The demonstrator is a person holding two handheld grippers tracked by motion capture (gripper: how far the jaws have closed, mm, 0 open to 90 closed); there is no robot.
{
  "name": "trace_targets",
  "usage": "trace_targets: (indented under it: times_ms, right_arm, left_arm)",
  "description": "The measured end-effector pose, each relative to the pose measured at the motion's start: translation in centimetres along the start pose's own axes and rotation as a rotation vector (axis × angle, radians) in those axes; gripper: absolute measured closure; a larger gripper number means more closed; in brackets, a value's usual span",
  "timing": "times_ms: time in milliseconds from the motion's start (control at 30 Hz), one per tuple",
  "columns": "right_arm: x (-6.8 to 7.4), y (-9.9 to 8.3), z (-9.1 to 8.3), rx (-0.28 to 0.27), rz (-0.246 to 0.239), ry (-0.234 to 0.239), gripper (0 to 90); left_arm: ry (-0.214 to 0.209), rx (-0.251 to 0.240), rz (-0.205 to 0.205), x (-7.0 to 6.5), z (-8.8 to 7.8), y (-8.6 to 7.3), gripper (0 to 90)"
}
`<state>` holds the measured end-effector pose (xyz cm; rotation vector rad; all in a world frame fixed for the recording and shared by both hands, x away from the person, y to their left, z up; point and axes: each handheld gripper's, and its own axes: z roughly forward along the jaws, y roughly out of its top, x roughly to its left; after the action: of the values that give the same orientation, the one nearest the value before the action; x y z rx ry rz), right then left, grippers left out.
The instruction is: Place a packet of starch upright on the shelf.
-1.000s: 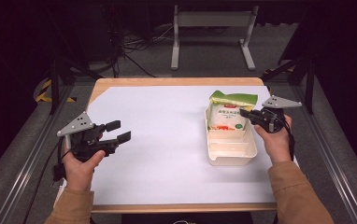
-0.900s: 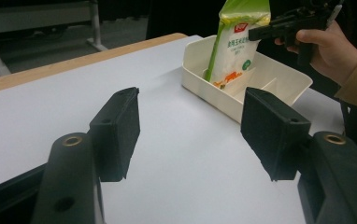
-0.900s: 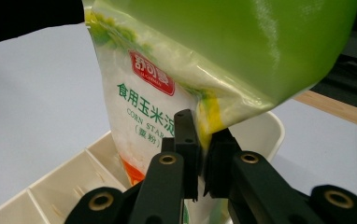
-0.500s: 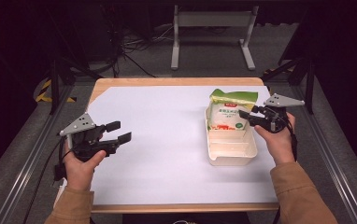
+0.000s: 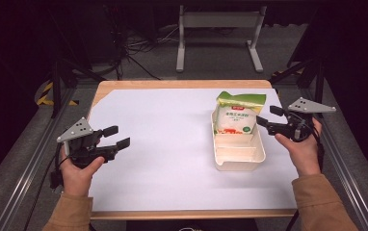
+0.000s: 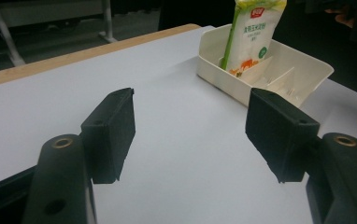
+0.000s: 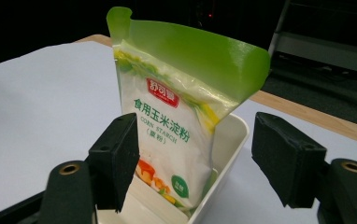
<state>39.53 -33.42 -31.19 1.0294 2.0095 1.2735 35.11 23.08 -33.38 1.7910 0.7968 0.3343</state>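
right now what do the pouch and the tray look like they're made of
Corn starch pouch: thin glossy plastic film, probably; its green top shines and creases. Divided tray: cream, matte, rigid-looking, likely moulded plastic with thin partition walls, though the frames can't confirm that.

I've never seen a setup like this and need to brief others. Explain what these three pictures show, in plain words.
No robot here: a person holds a hand-operated grasping tool in each hand. The high view looks down on a table covered with a white sheet. The left tool hovers open over the bare sheet, holding nothing. The right tool, also open and empty, points at a corn starch bag standing in the far compartment of a cream divided tray. The other two pictures come from cameras riding on each tool, looking along its black jaws.
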Motion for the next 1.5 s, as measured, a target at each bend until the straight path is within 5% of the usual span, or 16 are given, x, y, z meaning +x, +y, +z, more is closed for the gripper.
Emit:
trace_targets:
  times_ms: [700, 933, 1067, 1333, 1500]
  right_arm:
    - [0.4, -2.0, -5.0, 0.054, -0.042, 0.021, 24.9]
    - [0.1, -3.8, -4.5, 0.073, -0.027, 0.016, 25.7]
    - [-0.6, -4.9, -4.0, 0.134, -0.033, -0.010, 27.0]
    - [-2.2, -8.0, -2.4, 0.172, 0.037, -0.012, 28.4]
    - [-2.6, -9.5, -1.4, 0.199, 0.040, -0.011, 28.3]
  left_arm:
    - [0.048, 0.033, 0.030, 2.2, -1.0, -1.5, 29.9]
    - [0.056, 0.042, 0.027, 3.1, -1.3, -2.3, 29.3]
    - [0.060, 0.050, 0.022, 3.6, -1.2, -2.7, 29.1]
    - [0.062, 0.064, 0.013, 4.1, -0.7, -3.5, 29.0]
    - [0.067, 0.073, 0.006, 4.4, -0.4, -3.9, 28.9]
